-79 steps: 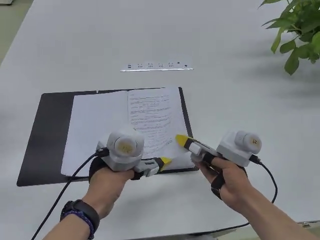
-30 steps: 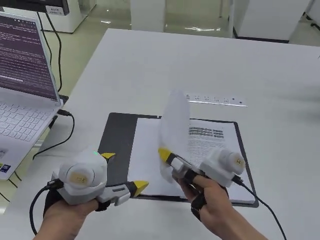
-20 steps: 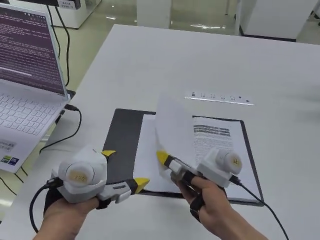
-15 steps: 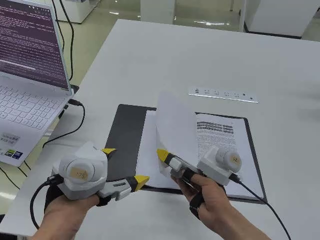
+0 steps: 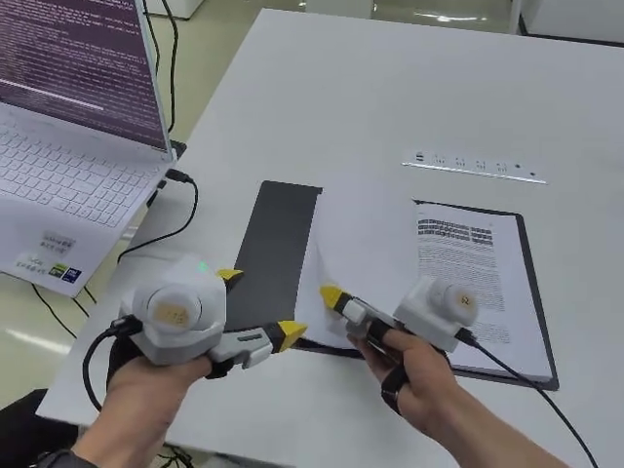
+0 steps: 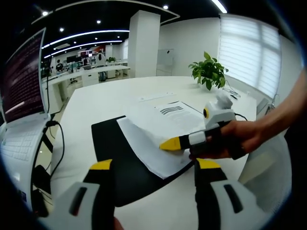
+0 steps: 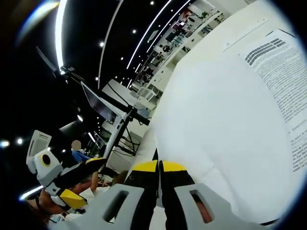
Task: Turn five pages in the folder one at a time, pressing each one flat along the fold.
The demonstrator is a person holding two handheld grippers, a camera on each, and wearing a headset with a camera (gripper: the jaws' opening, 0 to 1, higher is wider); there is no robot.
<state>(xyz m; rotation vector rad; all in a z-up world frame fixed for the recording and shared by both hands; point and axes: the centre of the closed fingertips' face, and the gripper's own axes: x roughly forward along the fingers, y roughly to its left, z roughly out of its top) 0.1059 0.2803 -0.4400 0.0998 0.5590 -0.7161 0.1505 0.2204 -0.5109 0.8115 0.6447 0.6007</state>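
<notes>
Your right gripper is clamped shut on the near edge of the lifted page, which arches over the open folder. The fold runs away from you, so the page must land leftward, toward your left gripper, which hangs wide open and empty at the folder's near edge. Against half a second ago, the page leans further left.

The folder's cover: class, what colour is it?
The folder cover is black, clearest in the head view.
</notes>
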